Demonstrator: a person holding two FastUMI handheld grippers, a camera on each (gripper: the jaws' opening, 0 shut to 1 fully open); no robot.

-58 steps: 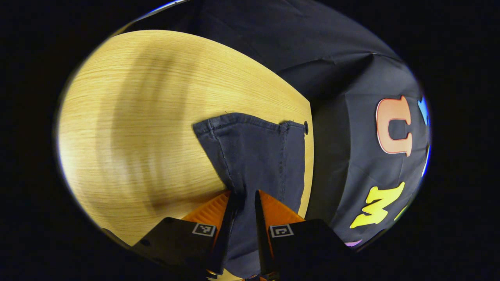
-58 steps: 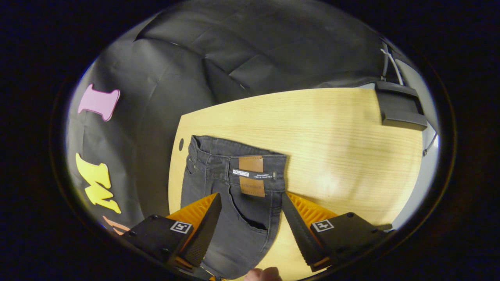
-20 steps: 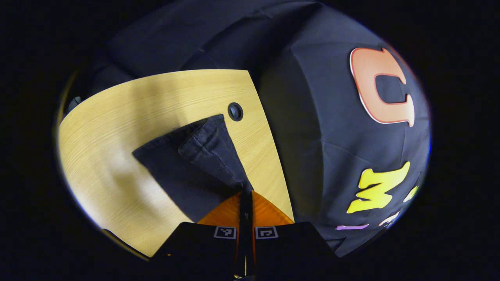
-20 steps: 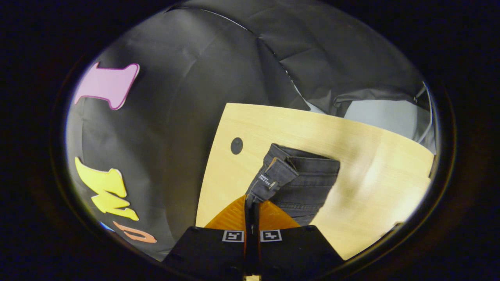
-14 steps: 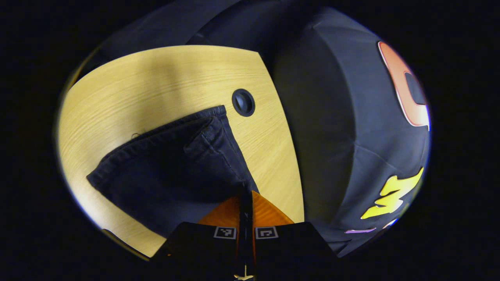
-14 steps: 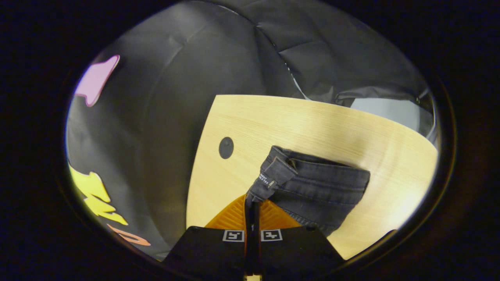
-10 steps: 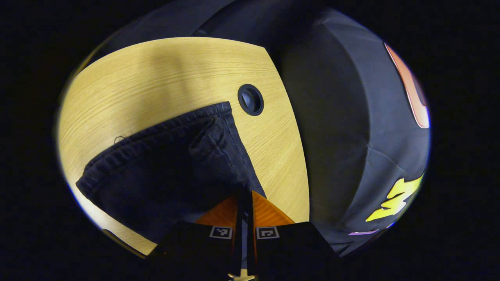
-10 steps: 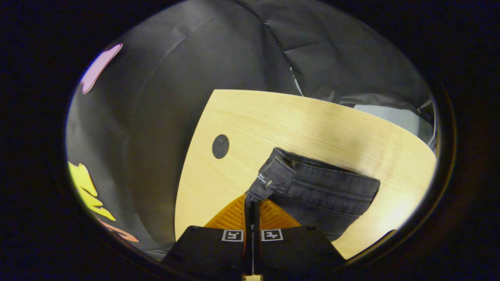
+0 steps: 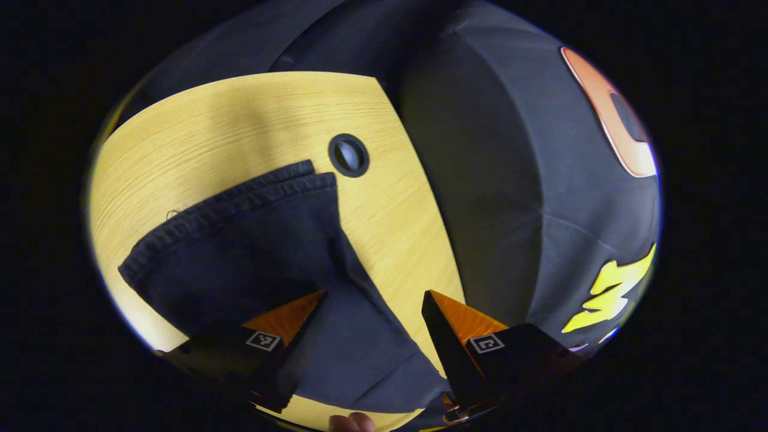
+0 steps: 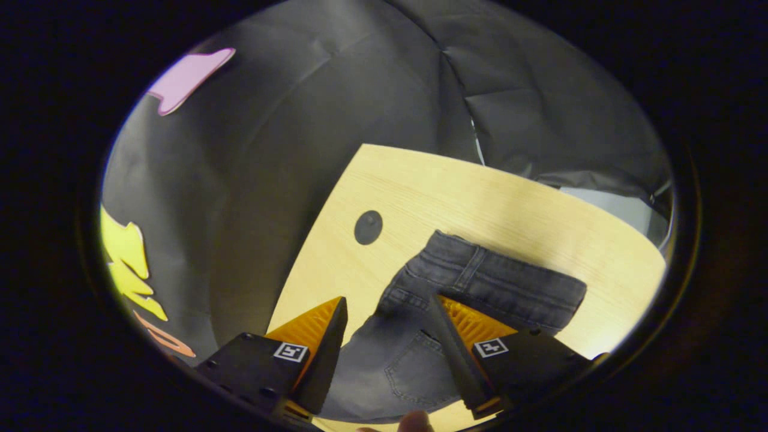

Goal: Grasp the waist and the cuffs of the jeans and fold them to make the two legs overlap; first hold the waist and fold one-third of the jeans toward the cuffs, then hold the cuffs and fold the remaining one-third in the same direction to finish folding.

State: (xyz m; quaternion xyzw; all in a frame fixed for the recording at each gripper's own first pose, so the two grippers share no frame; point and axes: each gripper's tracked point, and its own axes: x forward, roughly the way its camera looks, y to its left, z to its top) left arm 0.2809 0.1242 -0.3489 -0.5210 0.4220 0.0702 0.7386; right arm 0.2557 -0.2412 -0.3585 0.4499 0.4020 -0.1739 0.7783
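In the left gripper view, the left gripper (image 9: pixel 372 297) stands wide, its 2 fingers spread apart over the jeans (image 9: pixel 252 252) with nothing pinched between them. The dark denim lies flat on the wooden table (image 9: pixel 240 126), filling the lower left of the frame; 2 stitched cuff hems (image 9: pixel 264 189) lie stacked, one just behind the other, running from the centre down to the far left. A round grommet hole (image 9: pixel 348 155) sits just beyond the cuffs' upper right corner. Bare tabletop opens across the upper left, and the table's right edge runs close beside the right finger, with the black cloth wall (image 9: pixel 498 180) past it. A fingertip (image 9: pixel 351 422) shows at the bottom edge.

In the right gripper view, the right gripper (image 10: pixel 387 309) is also spread wide, holding nothing. The jeans (image 10: pixel 420 354) lie between and beyond its fingers, the waistband (image 10: pixel 492 282) stretching toward the right of centre. The grommet hole (image 10: pixel 368 227) lies just up and left of the waist; open table (image 10: pixel 480 198) spreads above it.
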